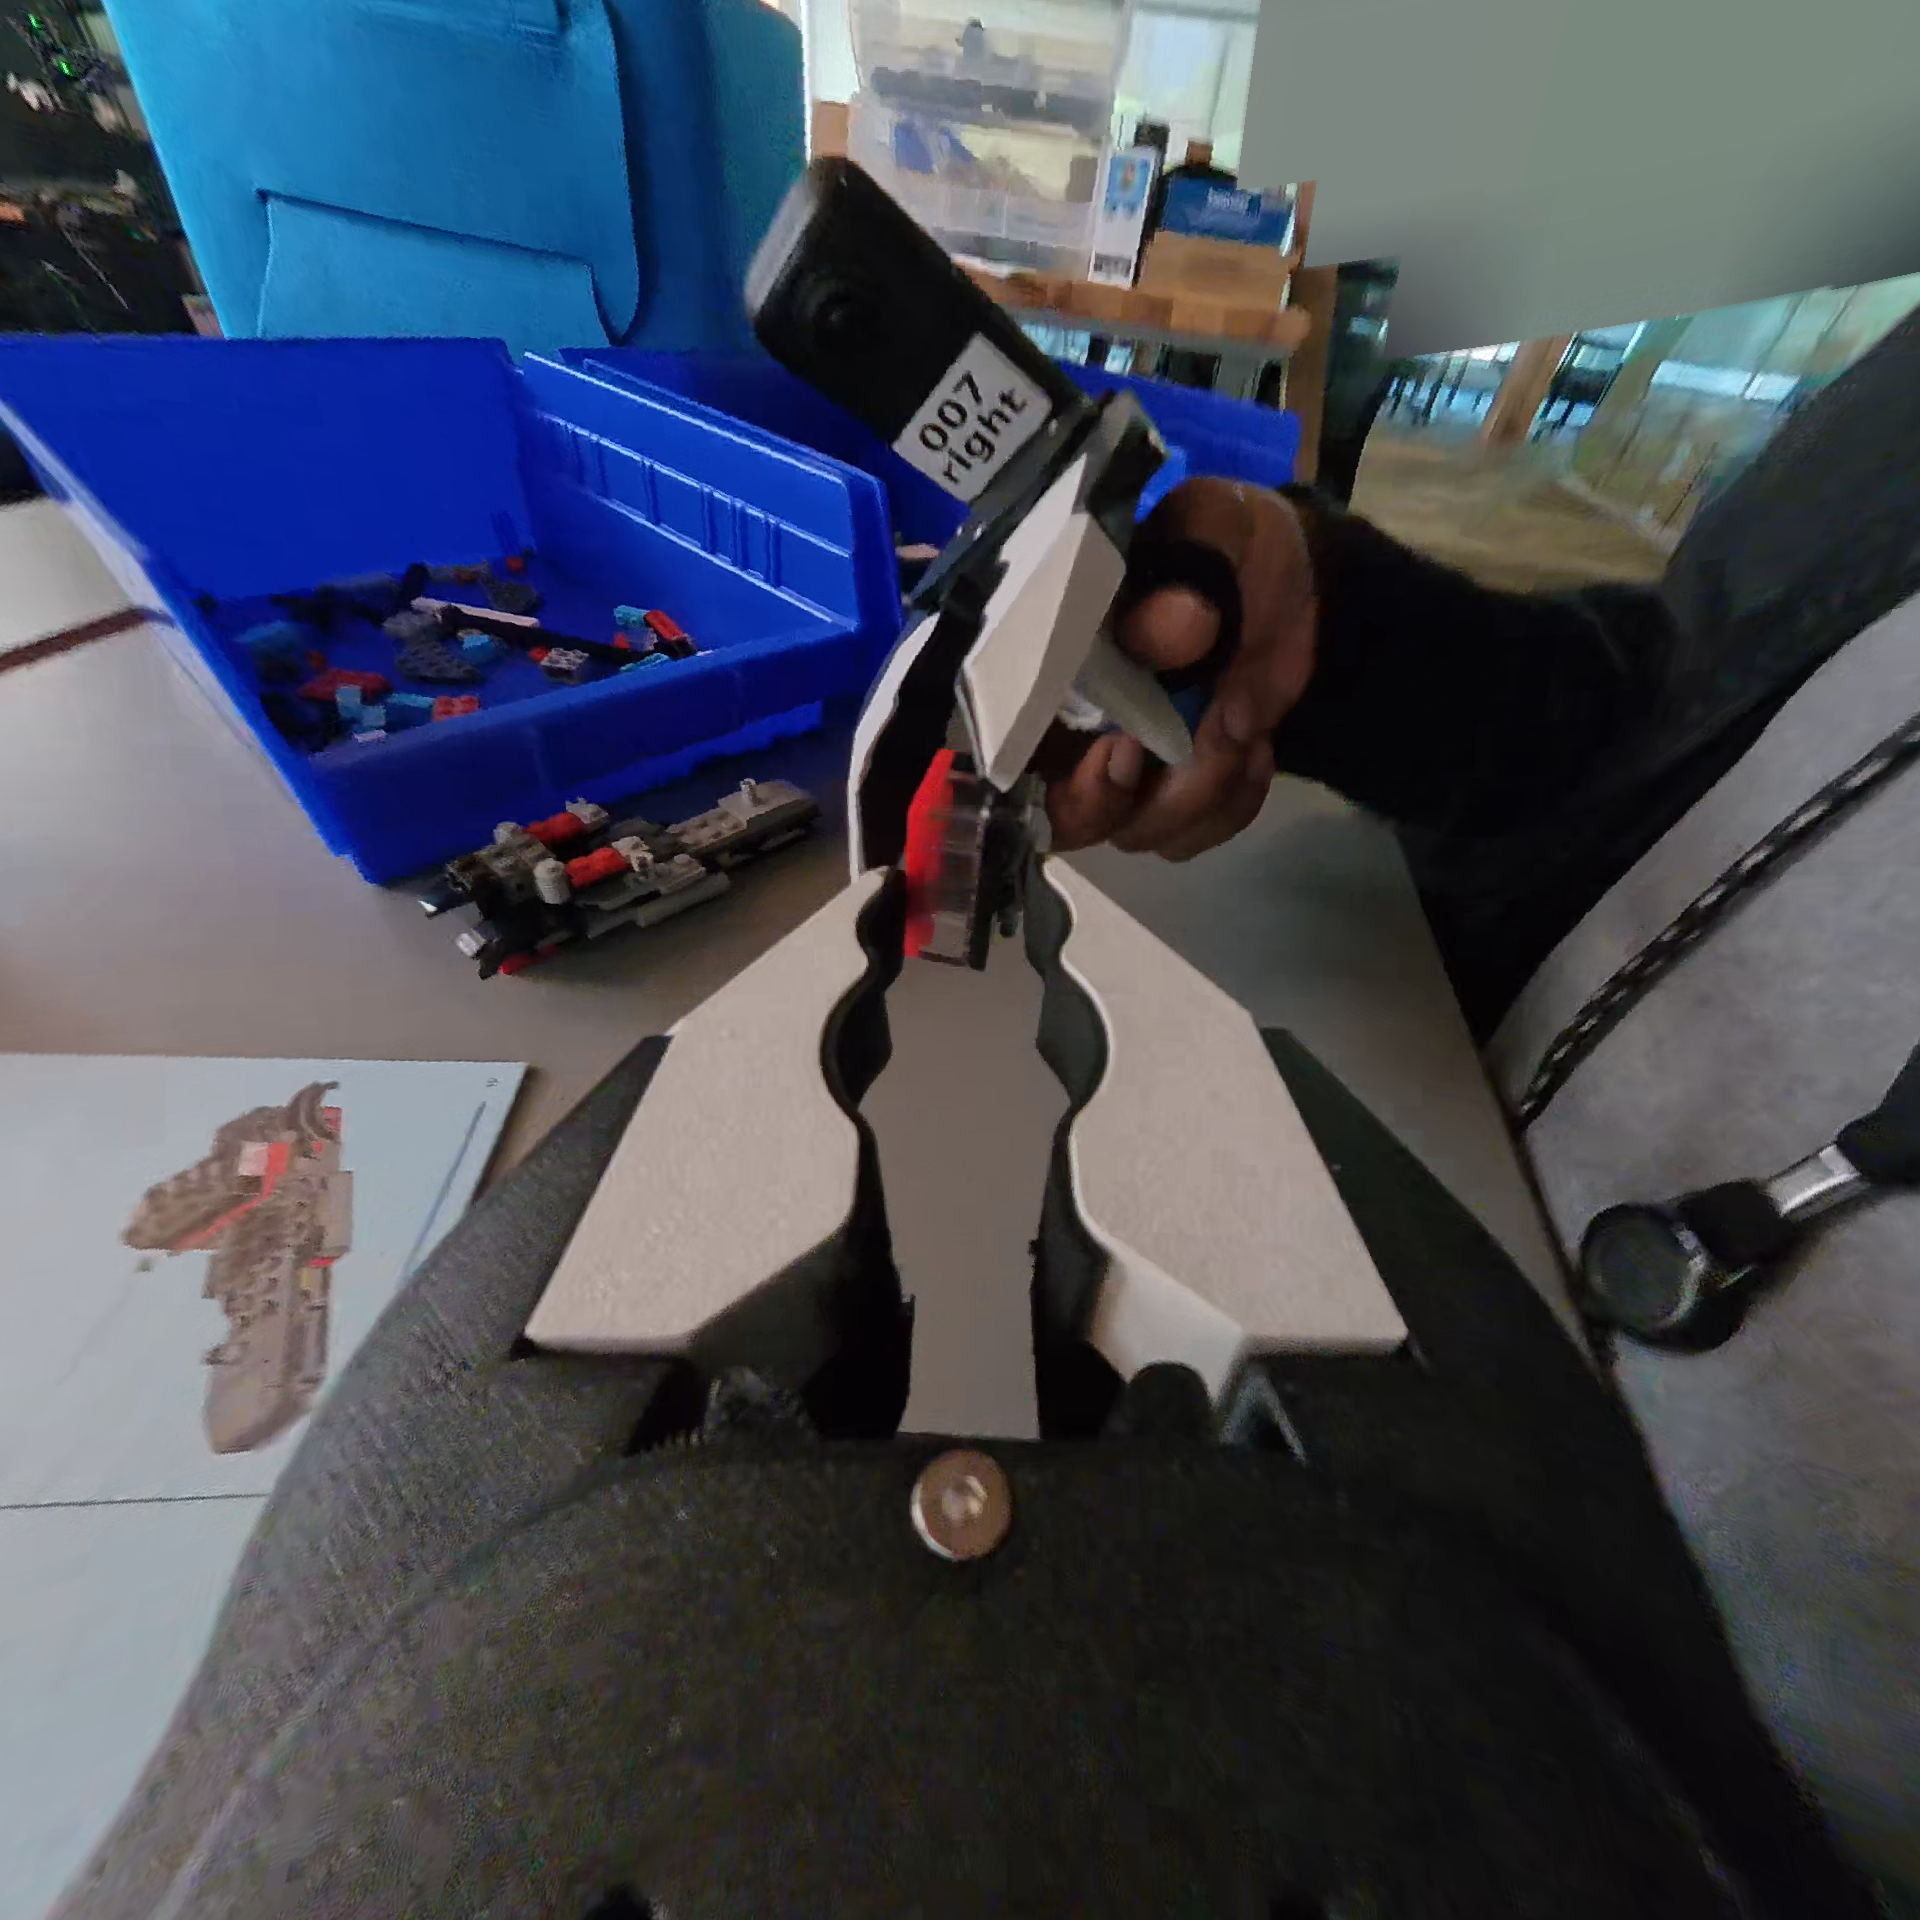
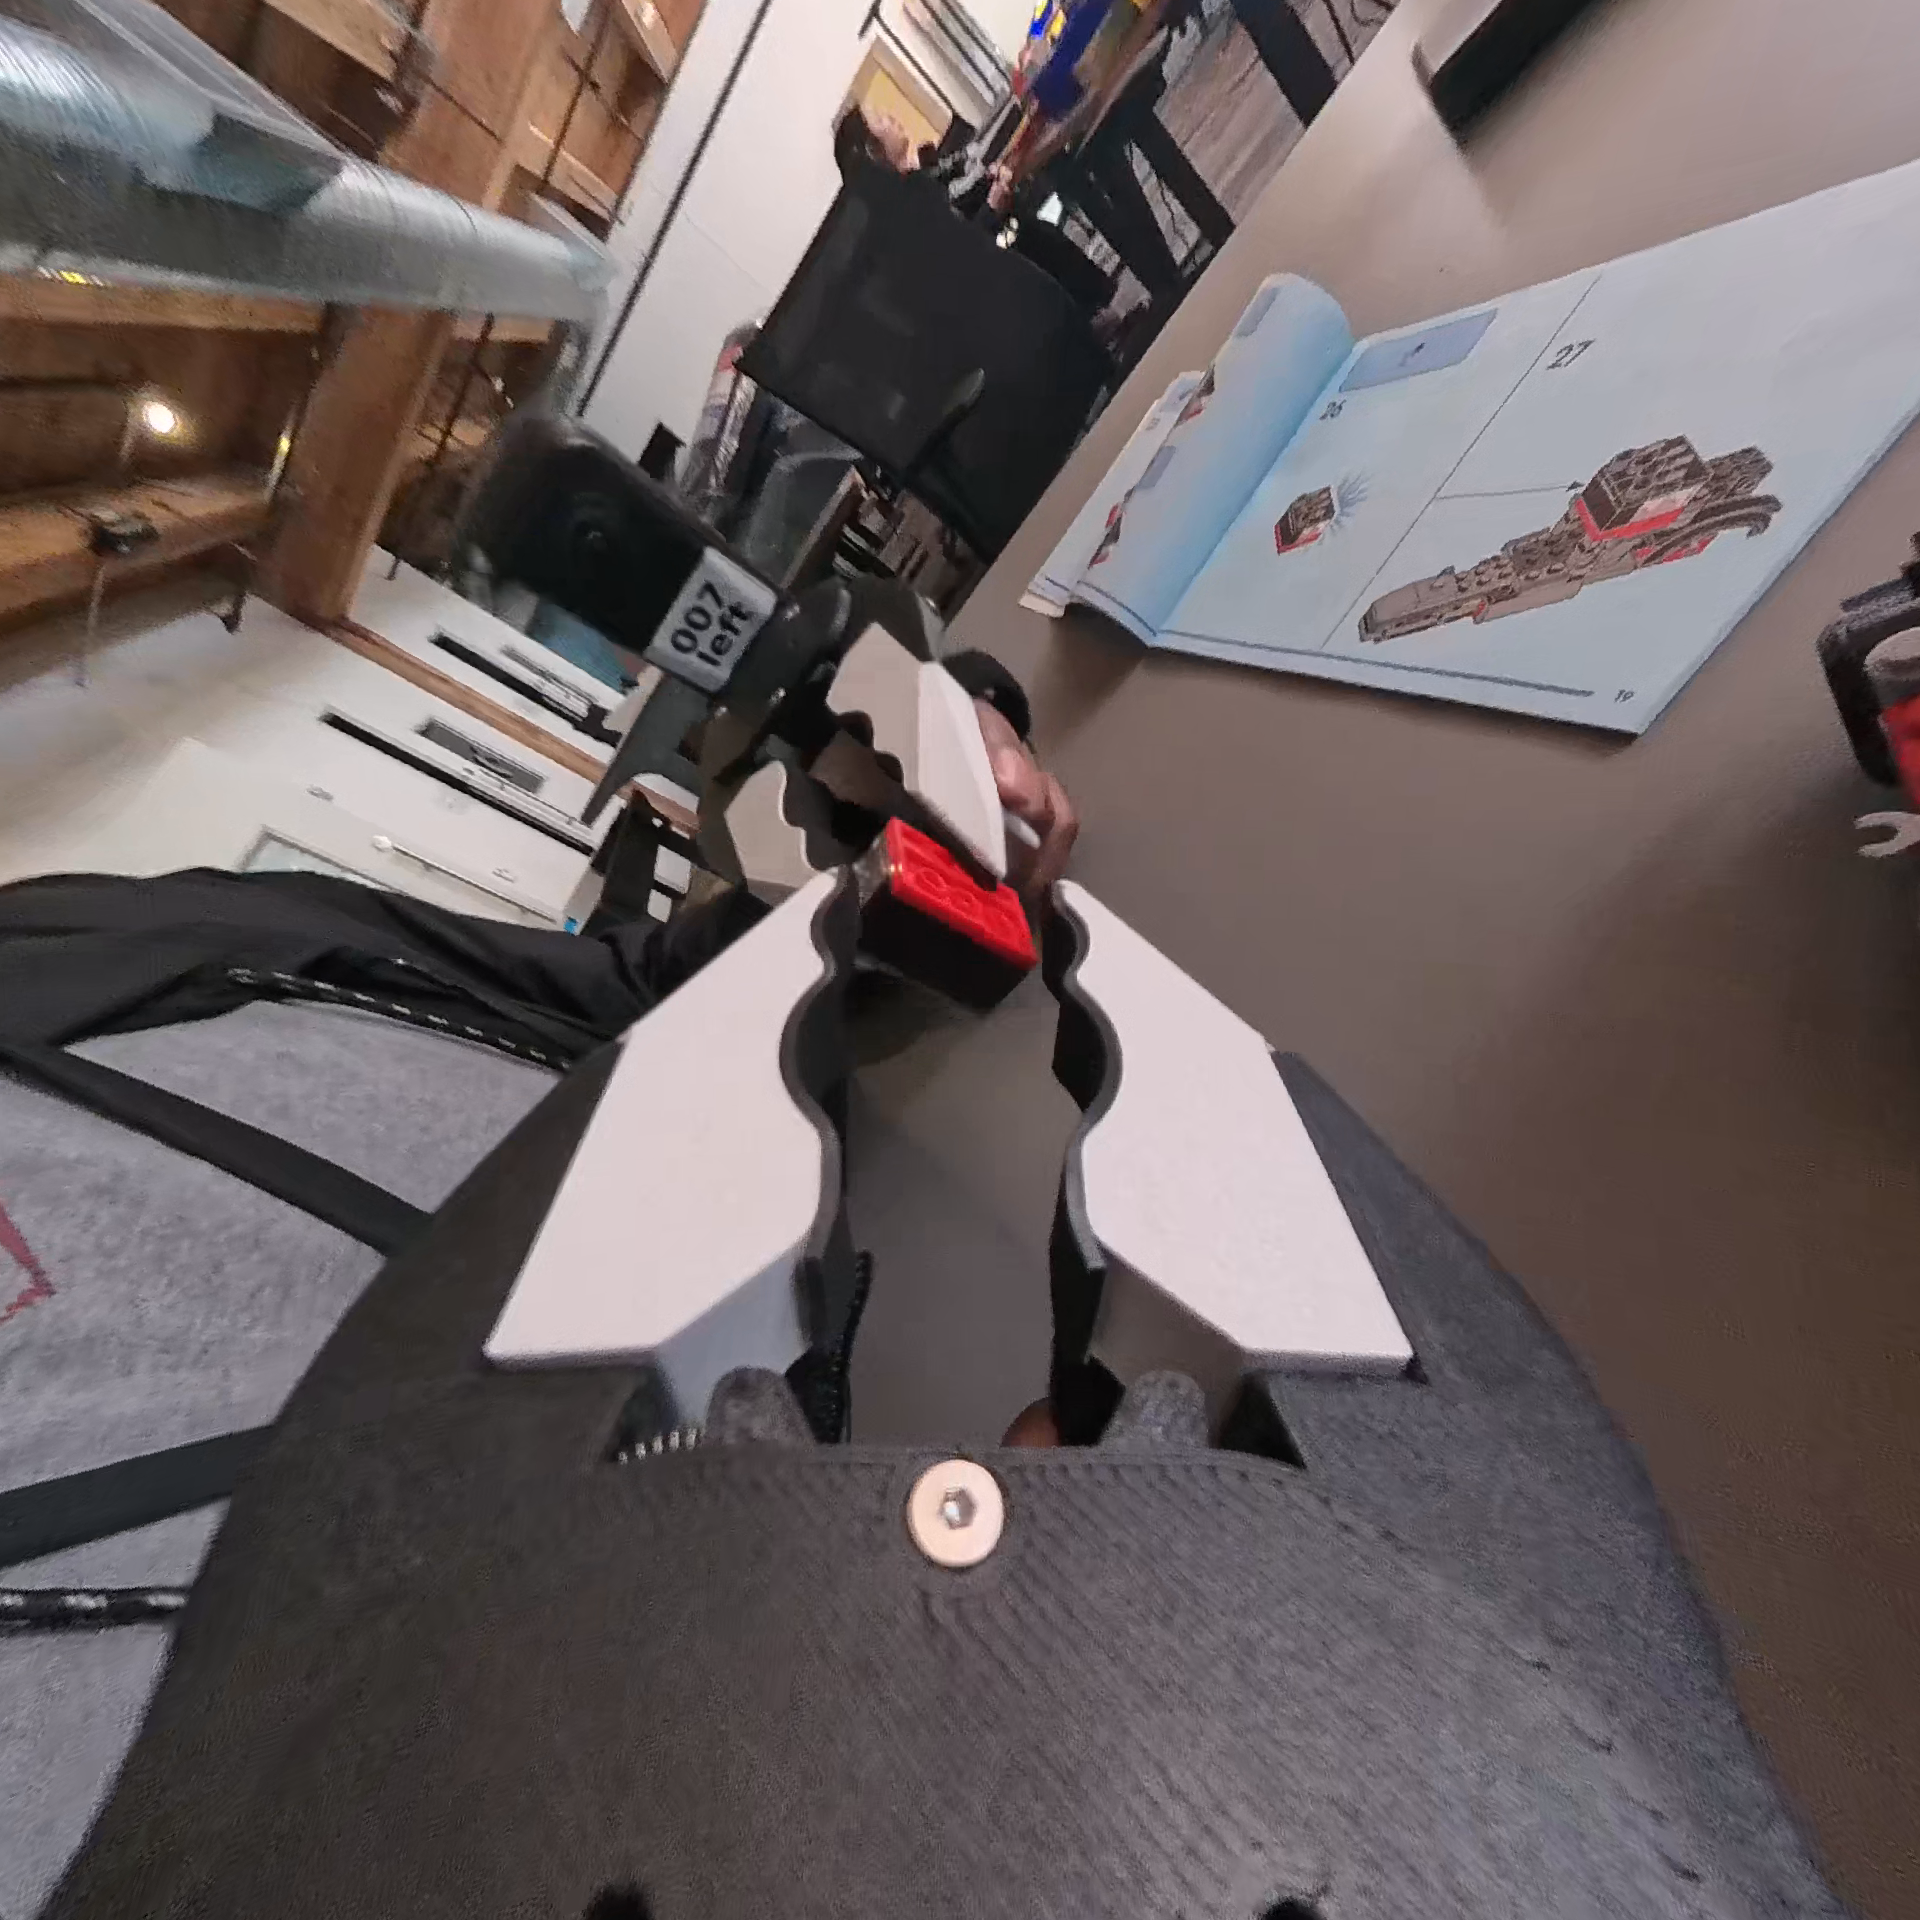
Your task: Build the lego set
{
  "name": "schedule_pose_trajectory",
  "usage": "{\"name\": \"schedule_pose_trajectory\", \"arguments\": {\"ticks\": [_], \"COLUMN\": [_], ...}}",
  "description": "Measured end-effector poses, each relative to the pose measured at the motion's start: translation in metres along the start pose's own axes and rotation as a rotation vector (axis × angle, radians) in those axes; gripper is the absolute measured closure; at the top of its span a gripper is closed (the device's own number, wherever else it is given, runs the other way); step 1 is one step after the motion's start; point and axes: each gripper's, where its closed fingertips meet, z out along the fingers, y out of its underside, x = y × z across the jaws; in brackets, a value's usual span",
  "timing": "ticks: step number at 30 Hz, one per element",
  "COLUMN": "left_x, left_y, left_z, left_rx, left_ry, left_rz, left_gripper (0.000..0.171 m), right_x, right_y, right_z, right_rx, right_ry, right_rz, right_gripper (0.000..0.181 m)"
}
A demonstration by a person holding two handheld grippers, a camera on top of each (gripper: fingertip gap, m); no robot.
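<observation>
Where both hand-held grippers meet, red-and-black brick block seems half-hidden.

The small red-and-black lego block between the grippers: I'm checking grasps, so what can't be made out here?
- Small red-and-black lego block, left wrist view: far side hidden by the right gripper.
- Right wrist view: block's contact with the left gripper partly covered.
- Loose pieces in the blue plastic bin: too small.
</observation>
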Motion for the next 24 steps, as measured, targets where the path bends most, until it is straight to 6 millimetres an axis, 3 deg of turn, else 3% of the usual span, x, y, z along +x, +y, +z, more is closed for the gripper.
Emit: {"name": "schedule_pose_trajectory", "arguments": {"ticks": [7,13,18,24], "left_x": [-0.01,-0.016,-0.013,-0.003], "left_y": [-0.003,0.0,0.002,0.002], "left_z": [0.0,-0.001,0.002,0.004], "left_rx": [0.076,0.145,0.152,0.142], "left_ry": [0.033,0.11,0.165,0.234], "left_rz": [-0.371,-0.749,-0.894,-0.958], "left_gripper": [0.149,0.149,0.149,0.149], "right_x": [-0.004,-0.003,0.0,-0.006], "right_y": [-0.016,-0.018,-0.01,0.009], "right_z": [-0.009,-0.019,-0.016,-0.006], "right_rx": [0.108,0.102,0.023,-0.057], "right_ry": [-0.005,0.179,0.32,0.239], "right_rz": [-0.071,-0.47,-0.849,-1.007], "right_gripper": [0.137,0.127,0.121,0.118]}}
